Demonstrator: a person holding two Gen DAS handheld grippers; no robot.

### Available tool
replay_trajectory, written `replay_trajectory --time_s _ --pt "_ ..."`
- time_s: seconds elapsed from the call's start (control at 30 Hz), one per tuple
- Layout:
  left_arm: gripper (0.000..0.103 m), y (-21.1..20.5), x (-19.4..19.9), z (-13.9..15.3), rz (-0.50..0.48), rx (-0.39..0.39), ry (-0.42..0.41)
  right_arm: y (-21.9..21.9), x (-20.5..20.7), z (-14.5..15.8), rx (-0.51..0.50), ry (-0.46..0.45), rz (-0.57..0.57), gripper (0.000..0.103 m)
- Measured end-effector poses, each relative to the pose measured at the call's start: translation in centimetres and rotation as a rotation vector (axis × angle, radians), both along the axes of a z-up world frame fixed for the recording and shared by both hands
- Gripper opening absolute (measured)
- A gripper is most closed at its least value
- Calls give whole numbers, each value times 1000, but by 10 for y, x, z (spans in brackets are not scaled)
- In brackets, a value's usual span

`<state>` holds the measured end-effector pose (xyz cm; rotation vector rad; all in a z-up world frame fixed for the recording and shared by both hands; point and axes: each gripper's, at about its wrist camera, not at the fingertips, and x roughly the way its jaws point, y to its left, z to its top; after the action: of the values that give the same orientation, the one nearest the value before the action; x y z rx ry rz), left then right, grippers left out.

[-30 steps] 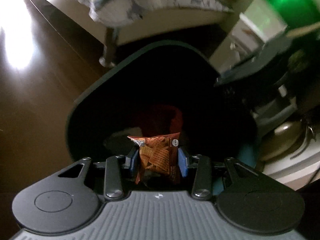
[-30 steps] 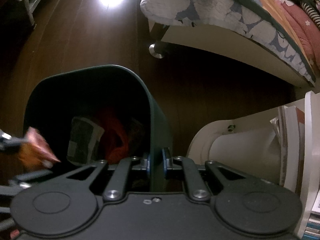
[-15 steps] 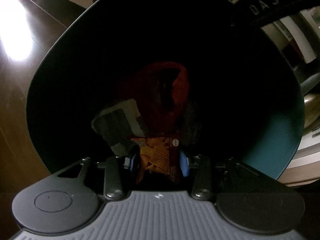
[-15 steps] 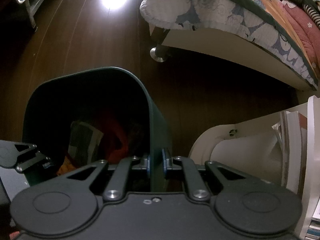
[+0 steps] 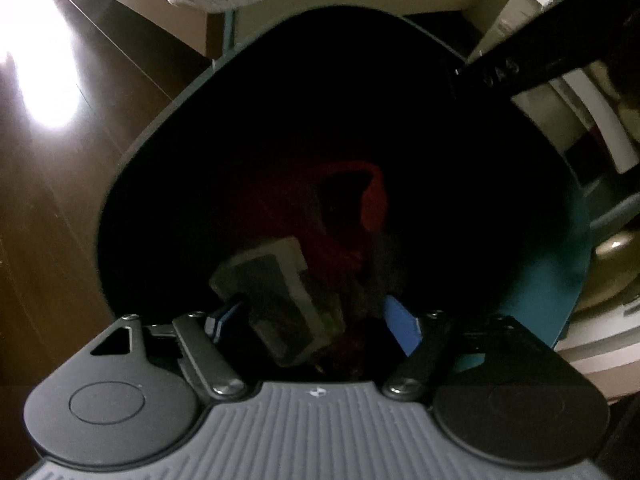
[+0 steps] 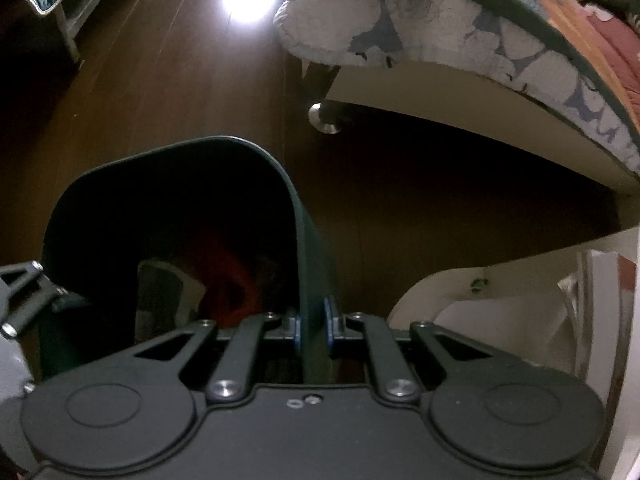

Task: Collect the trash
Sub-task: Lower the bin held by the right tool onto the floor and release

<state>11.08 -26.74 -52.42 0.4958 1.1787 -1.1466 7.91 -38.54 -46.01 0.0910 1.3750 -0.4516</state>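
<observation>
Our left claw (image 5: 316,324) hangs released over the dark teal plastic bin (image 5: 560,280); our right claw (image 6: 312,326) is clenched on its rim.

The interior of the trash bin (image 5: 552,280) was largely lost in shadow in the left wrist view; its floor could not be made out. A red item (image 5: 372,204) and a grey wrapper (image 5: 276,276) inside showed only in part, with their markings too dim to read. The right tool (image 5: 500,72) crossed the upper right corner, cut off by the frame edge. In the right wrist view, the left tool (image 6: 24,300) was cut off at the left edge. The bed (image 6: 460,92) ran out of frame at the right.
</observation>
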Motion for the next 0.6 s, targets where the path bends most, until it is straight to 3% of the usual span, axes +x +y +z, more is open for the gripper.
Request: replay_trajectory --time_s 0.43,0.6 --pt "77 15 3 39 45 -38 -45 -40 -9 -31 54 -28 -46 8" --pt "77 17 2 51 58 -9 -93 -51 -16 -42 33 -65 -80 19"
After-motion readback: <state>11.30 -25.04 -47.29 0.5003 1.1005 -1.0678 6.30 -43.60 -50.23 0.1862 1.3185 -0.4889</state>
